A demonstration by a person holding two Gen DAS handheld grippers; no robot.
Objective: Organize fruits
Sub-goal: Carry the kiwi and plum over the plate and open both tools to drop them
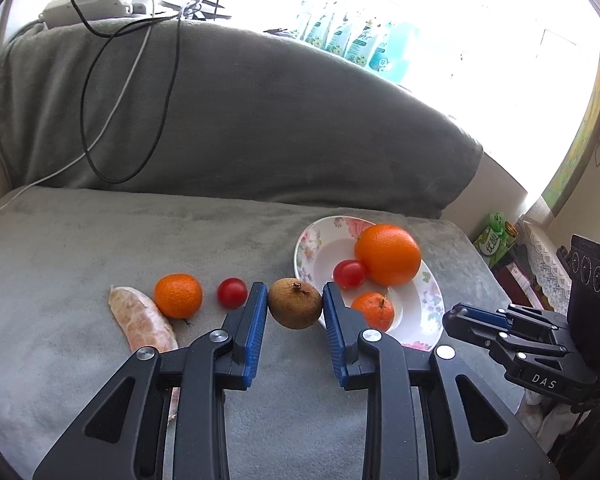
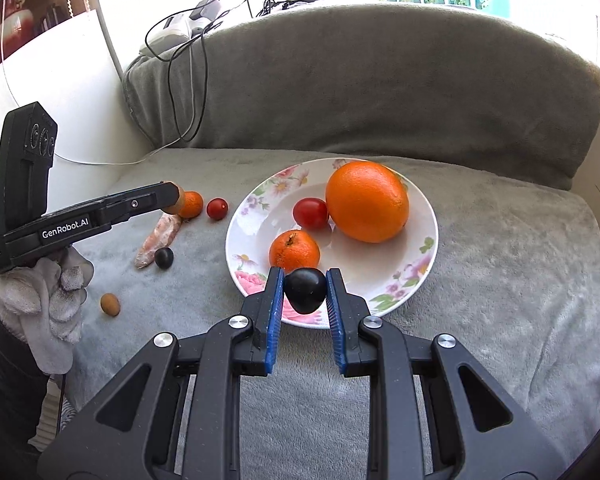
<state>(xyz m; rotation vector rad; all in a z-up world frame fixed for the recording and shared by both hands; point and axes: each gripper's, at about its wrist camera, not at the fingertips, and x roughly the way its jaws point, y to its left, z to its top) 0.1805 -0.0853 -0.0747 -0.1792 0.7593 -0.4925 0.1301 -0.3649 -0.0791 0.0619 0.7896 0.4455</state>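
My left gripper [image 1: 295, 298] is shut on a brown round fruit [image 1: 295, 303], held just left of the floral plate [image 1: 312, 248]. My right gripper [image 2: 305, 286] is shut on a dark plum [image 2: 305, 290] over the plate's near rim [image 2: 420, 280]. The plate holds a big orange [image 2: 366, 201], a cherry tomato [image 2: 310, 213] and a small mandarin [image 2: 294, 251]. On the grey cushion lie another mandarin [image 1: 178, 295], a cherry tomato [image 1: 232, 292], a pale sweet potato [image 1: 140, 320], a dark plum [image 2: 164, 257] and a small brown fruit [image 2: 110, 304].
The grey sofa backrest [image 1: 240, 120] rises behind the cushion, with black and white cables [image 1: 100, 120] hanging over it. A white power strip [image 1: 88, 4] lies on top. The cushion's right edge drops off near boxes [image 1: 496, 240].
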